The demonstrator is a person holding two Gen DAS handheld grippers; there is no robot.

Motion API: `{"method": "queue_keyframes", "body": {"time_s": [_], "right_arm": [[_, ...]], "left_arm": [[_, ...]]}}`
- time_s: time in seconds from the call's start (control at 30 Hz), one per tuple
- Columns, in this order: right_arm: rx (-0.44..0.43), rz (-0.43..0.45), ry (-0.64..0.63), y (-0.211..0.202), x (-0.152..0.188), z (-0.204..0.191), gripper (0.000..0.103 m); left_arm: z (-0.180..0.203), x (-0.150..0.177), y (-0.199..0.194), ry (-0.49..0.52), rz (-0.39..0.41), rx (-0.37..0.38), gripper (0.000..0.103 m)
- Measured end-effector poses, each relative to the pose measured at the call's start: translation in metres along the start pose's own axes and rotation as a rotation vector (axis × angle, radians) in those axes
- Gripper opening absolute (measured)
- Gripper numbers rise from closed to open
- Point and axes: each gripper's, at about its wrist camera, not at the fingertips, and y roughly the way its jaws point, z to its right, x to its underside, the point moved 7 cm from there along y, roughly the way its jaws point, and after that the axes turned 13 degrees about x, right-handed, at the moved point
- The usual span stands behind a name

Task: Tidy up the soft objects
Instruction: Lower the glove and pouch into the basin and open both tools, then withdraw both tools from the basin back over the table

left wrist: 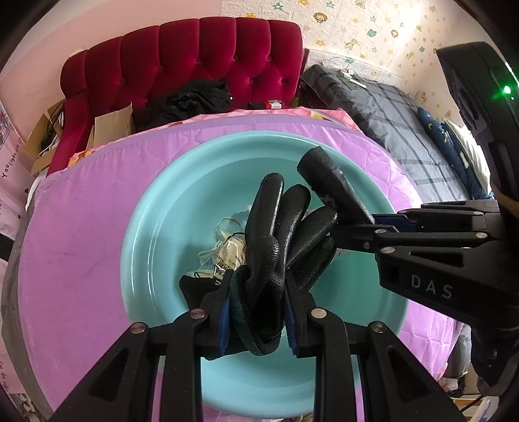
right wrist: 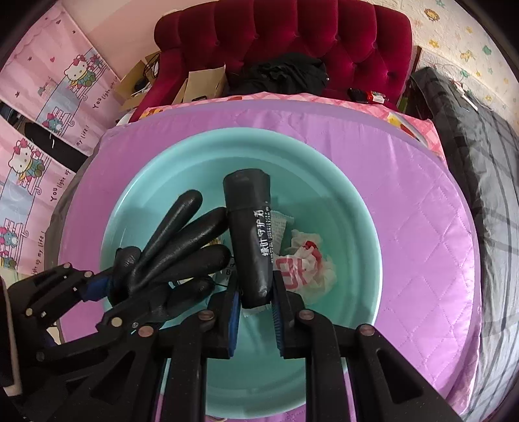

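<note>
Two grips over the round turquoise plastic basin [left wrist: 155,207]: left gripper [left wrist: 256,311] clamped on textured black rubber glove [left wrist: 279,224], right gripper [right wrist: 256,302] on black printed roll [right wrist: 251,233]. Risk: colliding, snagging glove fingers.

We list: red tufted headboard [left wrist: 207,61] — black clothing [left wrist: 191,97] heaped at its base; cardboard boxes [right wrist: 201,84]; plaid bedding [left wrist: 399,120]; pink cartoon curtain [right wrist: 42,107].

My two wrist cameras look steeply down, close above the same teal basin [left wrist: 155,233] [right wrist: 350,201], headboard [left wrist: 207,52] [right wrist: 292,29] at twelve o'clock.
</note>
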Motion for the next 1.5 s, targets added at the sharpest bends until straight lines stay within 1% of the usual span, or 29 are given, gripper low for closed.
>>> {"method": "queue_keyframes", "body": {"time_s": [0.17,0.3,0.33,0.37,0.4,0.43,0.47,0.5,0.53,0.57,0.6,0.63,0.67,0.7,0.73,0.77,1.03,1.1,1.33,1.5], "right_arm": [[0.001,0.001,-0.005,0.001,-0.001,-0.001,0.02],[-0.009,0.01,0.011,-0.001,-0.003,-0.002,0.026],[-0.008,0.012,0.017,-0.001,-0.004,-0.002,0.03],[-0.01,0.012,0.018,-0.002,-0.004,-0.002,0.031],[-0.005,0.016,0.014,-0.003,-0.004,-0.002,0.037],[0.006,0.022,0.011,-0.004,-0.005,-0.001,0.045],[0.023,0.032,0.006,-0.006,-0.005,-0.001,0.048],[0.029,0.037,0.004,-0.008,-0.005,0.0,0.051],[0.038,0.043,0.006,-0.01,-0.005,0.001,0.057],[0.046,0.048,0.009,-0.011,-0.005,0.003,0.062],[0.056,0.053,0.01,-0.012,-0.005,0.004,0.073],[0.069,0.062,0.011,-0.014,-0.005,0.006,0.08],[0.076,0.069,0.013,-0.016,-0.004,0.007,0.082],[0.079,0.072,0.017,-0.017,-0.004,0.008,0.088],[0.082,0.074,0.018,-0.018,-0.003,0.008,0.097],[0.087,0.08,0.019,-0.019,-0.002,0.009,0.102],[0.098,0.098,0.026,-0.028,0.011,0.01,0.103],[0.099,0.105,0.026,-0.032,0.015,0.012,0.103],[0.095,0.121,0.025,-0.05,0.031,0.009,0.103],[0.1,0.127,0.015,-0.06,0.045,0.007,0.103]], "left_arm": [[0.0,0.0,0.001,0.003,0.0,-0.013,0.032],[-0.002,0.0,0.002,0.001,0.004,-0.029,0.034],[-0.001,0.0,0.001,-0.001,0.008,-0.033,0.04],[-0.002,0.001,0.001,-0.003,0.006,-0.03,0.047],[-0.003,0.001,0.001,-0.005,0.004,-0.03,0.05],[-0.003,0.001,0.001,-0.003,0.003,-0.033,0.06],[-0.003,0.001,0.0,0.001,0.012,-0.045,0.079],[-0.004,0.001,-0.002,0.003,0.022,-0.056,0.09],[-0.006,0.001,-0.003,0.002,0.036,-0.068,0.103],[-0.007,0.001,-0.005,0.0,0.049,-0.073,0.103],[-0.008,0.001,-0.006,-0.004,0.052,-0.074,0.103],[-0.009,0.002,-0.007,-0.009,0.052,-0.078,0.103],[-0.01,0.003,-0.008,-0.011,0.052,-0.084,0.103],[-0.011,0.003,-0.009,-0.01,0.056,-0.092,0.103],[-0.011,0.004,-0.012,-0.005,0.064,-0.104,0.103],[-0.011,0.004,-0.013,-0.003,0.067,-0.11,0.103],[-0.006,0.014,-0.024,0.008,0.076,-0.124,0.103],[-0.004,0.02,-0.027,0.007,0.074,-0.125,0.103],[0.002,0.036,-0.051,0.012,0.109,-0.14,0.103],[0.007,0.052,-0.063,0.012,0.113,-0.142,0.103]]}}
